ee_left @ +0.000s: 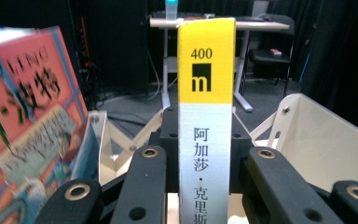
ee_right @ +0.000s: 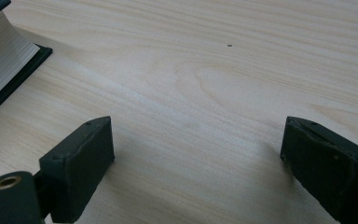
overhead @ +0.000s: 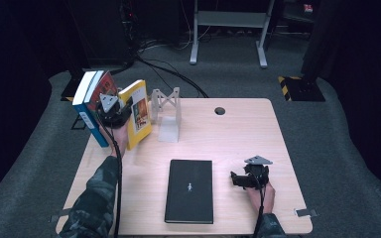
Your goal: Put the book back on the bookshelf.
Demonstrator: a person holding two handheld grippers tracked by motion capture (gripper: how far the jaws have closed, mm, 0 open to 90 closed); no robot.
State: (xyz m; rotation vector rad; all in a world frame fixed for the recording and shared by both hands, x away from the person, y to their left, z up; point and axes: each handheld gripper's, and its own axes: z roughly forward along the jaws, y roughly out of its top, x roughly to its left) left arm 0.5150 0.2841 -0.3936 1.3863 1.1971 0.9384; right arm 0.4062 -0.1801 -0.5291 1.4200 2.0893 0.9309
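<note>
A yellow book [overhead: 138, 113] stands tilted near the table's back left, and my left gripper [overhead: 113, 110] is shut on it. In the left gripper view its yellow and white spine [ee_left: 206, 116] sits upright between the two black jaws. A blue and red book [overhead: 92, 101] leans just left of it, seen blurred as a colourful cover [ee_left: 28, 121]. A black book [overhead: 189, 190] lies flat at the table's front middle. My right gripper [overhead: 239, 179] rests open on the table to its right, jaws wide apart over bare wood, with the black book's page edge [ee_right: 2, 60] at the left.
A white bookend stand [overhead: 167, 113] sits right of the yellow book, seen close behind it as a white frame [ee_left: 317, 140]. The wooden table [overhead: 238, 134] has a cable hole [overhead: 220, 110] at the back. Cables and a desk frame lie on the floor beyond.
</note>
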